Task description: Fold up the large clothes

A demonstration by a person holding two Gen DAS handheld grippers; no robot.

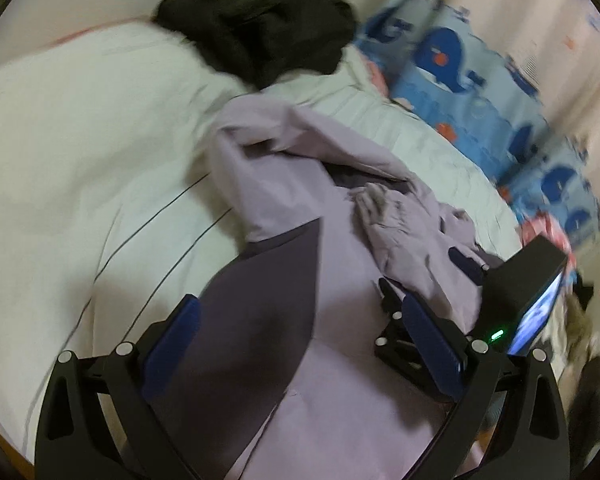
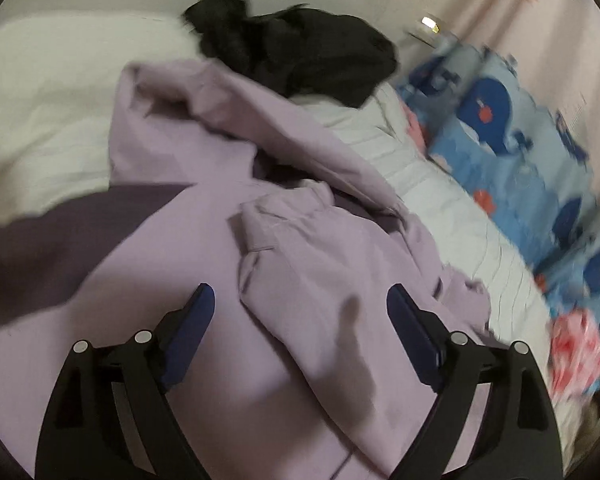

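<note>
1. The lilac garment [image 2: 204, 184] lies crumpled across the middle of the white bed [image 1: 60, 140], its darker lining showing; a black garment [image 1: 268, 40] is heaped near the far edge.
2. Left gripper [image 1: 300, 328]: fingers spread, nothing pinched.
3. Right gripper [image 2: 300, 312]: fingers spread above the lilac cloth; a whale-print blanket [image 2: 520, 140] lines the bed's right edge.

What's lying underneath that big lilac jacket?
The lilac fabric jacket lies on a white bed sheet, visible all around it. Whatever is directly beneath the jacket is covered.
</note>
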